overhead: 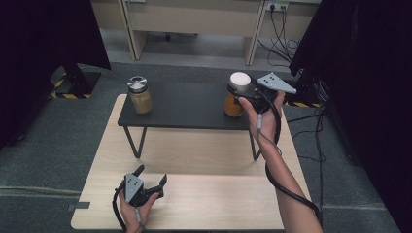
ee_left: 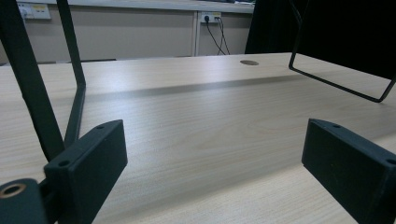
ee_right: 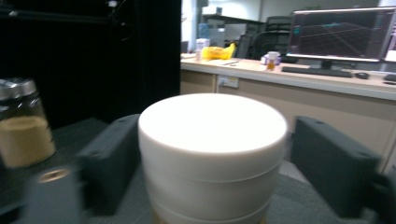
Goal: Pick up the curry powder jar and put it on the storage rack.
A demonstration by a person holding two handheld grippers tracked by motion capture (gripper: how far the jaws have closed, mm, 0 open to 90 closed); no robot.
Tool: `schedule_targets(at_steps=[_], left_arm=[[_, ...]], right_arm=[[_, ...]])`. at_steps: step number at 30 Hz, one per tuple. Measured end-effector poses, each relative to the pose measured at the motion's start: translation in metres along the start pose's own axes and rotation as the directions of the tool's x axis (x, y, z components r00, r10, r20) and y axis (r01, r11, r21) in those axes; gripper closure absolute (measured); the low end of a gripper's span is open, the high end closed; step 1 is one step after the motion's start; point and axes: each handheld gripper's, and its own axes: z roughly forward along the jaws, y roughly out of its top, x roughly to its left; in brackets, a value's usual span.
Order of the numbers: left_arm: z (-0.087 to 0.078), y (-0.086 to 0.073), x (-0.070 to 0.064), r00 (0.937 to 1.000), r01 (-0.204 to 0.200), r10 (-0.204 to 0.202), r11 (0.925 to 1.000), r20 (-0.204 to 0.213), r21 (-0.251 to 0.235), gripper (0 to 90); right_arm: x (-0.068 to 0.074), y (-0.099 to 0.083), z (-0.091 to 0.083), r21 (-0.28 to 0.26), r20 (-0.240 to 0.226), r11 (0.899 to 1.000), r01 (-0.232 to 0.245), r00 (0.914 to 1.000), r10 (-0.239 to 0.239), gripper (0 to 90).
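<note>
Altogether two jars, right hand-held gripper spread around white-lidded jar, left hand-held gripper agape

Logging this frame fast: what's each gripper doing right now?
Left gripper: open, holding nothing, low over the wooden table.
Right gripper: open, fingers either side of the white-lidded jar, not clamped.

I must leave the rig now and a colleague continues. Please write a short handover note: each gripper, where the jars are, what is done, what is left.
Right gripper: open, jaws on either side of the white lid of the orange jar, with a gap showing on one side; not yet closed.
Left gripper: open, holding nothing, low over the wooden table at the near left.
The orange jar stands at the right end of the black shelf; the silver-lidded jar stands at its left end, untouched.
Done: right gripper brought around the white lid.
Left, probably: close on the lid, then go on with the jar.
</note>
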Motion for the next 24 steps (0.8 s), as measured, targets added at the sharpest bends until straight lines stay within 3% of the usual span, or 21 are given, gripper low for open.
schedule_targets(at_steps=[1, 15, 24], left_arm=[[0.0, 0.0, 0.0, 1.0, 0.0, 0.0, 1.0, 0.0, 0.0, 5.9], [0.0, 0.0, 0.0, 1.0, -0.003, 0.003, 1.0, -0.001, -0.001, 5.9], [0.0, 0.0, -0.001, 1.0, -0.005, 0.005, 1.0, -0.002, -0.002, 5.9]], right_arm=[[0.005, -0.001, -0.001, -0.004, 0.033, 1.0, 0.006, 0.9994, -0.006, 6.4], [0.01, -0.006, -0.019, 0.01, 0.022, 1.0, 0.004, 0.9998, -0.004, 6.5], [0.013, -0.013, -0.04, 0.001, 0.015, 1.0, 0.003, 0.9999, -0.003, 6.6]])
